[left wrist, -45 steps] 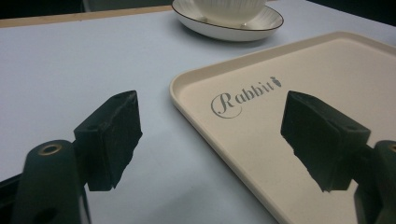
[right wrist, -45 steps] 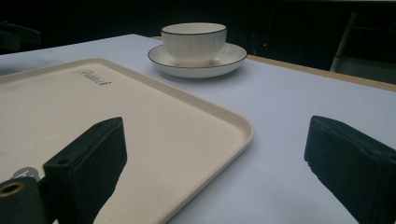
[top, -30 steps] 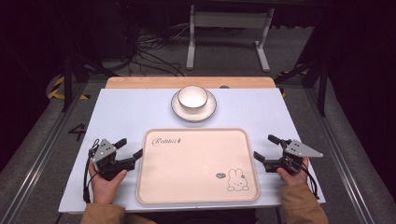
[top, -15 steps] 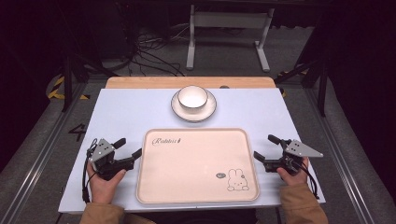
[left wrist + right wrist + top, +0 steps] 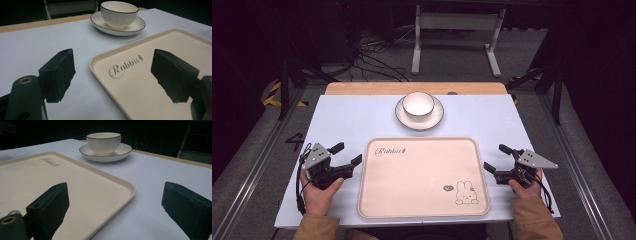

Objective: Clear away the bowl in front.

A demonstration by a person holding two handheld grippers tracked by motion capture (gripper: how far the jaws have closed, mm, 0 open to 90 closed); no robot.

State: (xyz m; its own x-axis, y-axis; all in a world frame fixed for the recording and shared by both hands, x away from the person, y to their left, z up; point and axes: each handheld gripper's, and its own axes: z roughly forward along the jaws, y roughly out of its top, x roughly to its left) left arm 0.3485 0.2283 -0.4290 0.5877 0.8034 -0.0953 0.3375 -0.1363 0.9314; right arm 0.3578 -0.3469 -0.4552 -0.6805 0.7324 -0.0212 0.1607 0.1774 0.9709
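Between the left gripper [image 5: 346,156] and right gripper [image 5: 498,159], both with jaws spread wide and holding nothing, a tray [image 5: 412,200] lies flat on the pale table [image 5: 347,120]. It is cream, matte, rectangular with rounded corners and a raised rim, printed with script and a rabbit. Beyond it, a ribbed white bowl [image 5: 418,103] sits on a saucer [image 5: 436,117].
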